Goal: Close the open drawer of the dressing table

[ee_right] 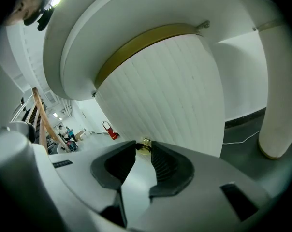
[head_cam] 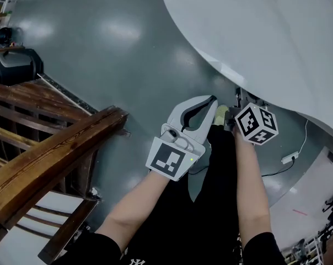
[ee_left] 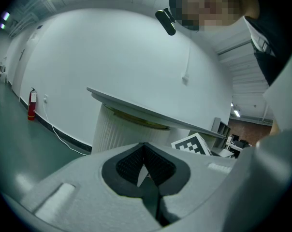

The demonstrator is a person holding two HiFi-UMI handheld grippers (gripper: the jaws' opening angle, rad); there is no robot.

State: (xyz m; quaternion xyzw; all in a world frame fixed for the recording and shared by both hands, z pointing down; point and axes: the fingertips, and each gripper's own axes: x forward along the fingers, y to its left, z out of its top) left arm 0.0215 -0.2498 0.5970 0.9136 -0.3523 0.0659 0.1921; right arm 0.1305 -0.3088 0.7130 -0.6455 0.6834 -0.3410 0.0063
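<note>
The dressing table has a white rounded top (head_cam: 266,32) and a curved, ribbed white drawer front (ee_right: 175,95) with a gold band above it. A small brass knob (ee_right: 145,143) on that front sits between the tips of my right gripper (ee_right: 142,151), whose pads close on it. In the head view only that gripper's marker cube (head_cam: 256,123) shows, at the table's edge. My left gripper (head_cam: 213,100) hovers just left of it, tips together and empty. The left gripper view looks at the ribbed front (ee_left: 122,129) under the top (ee_left: 151,111).
A dark wooden chair (head_cam: 50,148) stands at the left over the grey floor. A cable and white plug (head_cam: 290,159) lie on the floor at the right. A red fire extinguisher (ee_left: 31,105) stands by the far wall.
</note>
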